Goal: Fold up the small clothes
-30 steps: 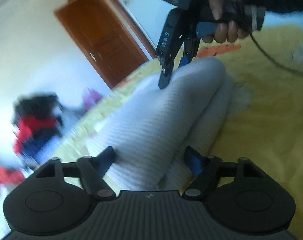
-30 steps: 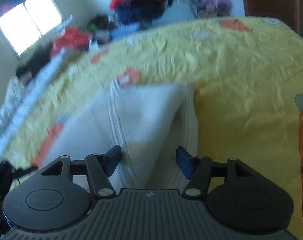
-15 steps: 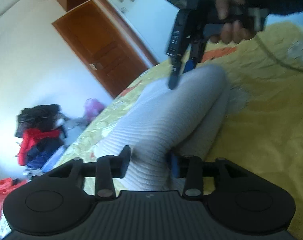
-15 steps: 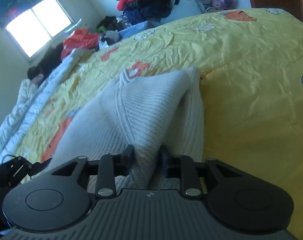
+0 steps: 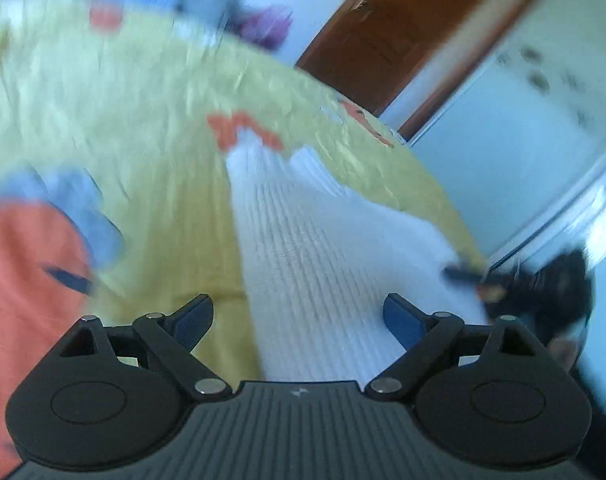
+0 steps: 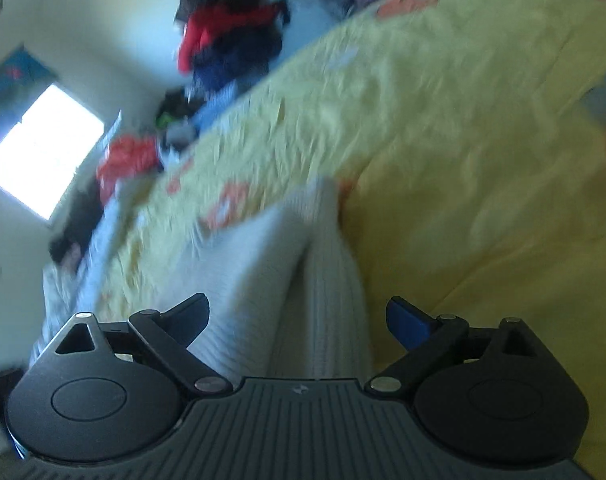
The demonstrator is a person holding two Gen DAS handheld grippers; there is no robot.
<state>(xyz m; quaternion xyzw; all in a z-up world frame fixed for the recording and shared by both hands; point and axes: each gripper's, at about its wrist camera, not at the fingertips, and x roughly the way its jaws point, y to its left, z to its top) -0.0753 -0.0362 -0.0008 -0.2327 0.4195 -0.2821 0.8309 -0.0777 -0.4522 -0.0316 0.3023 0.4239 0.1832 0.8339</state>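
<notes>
Basically one white knit garment [image 5: 315, 248] lay on the yellow bedsheet [image 5: 123, 120], running forward between both tongs. Left gripper [image 5: 299, 320] and right gripper [image 6: 299, 318] had both just been opening; jaws stood spread, pads off the knit. Two grippers, one garment. Clothes pile [image 6: 231, 28] and window [image 6: 43, 152] beyond the bed's far edge; wooden door [image 5: 391, 36] too.

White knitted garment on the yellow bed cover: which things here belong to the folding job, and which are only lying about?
For the job:
- white knitted garment
- left gripper, fingers open
- right gripper, fingers open

Lying about:
- heap of dark and red clothes
- red-orange cloth
- purple thing
- wooden door
</notes>
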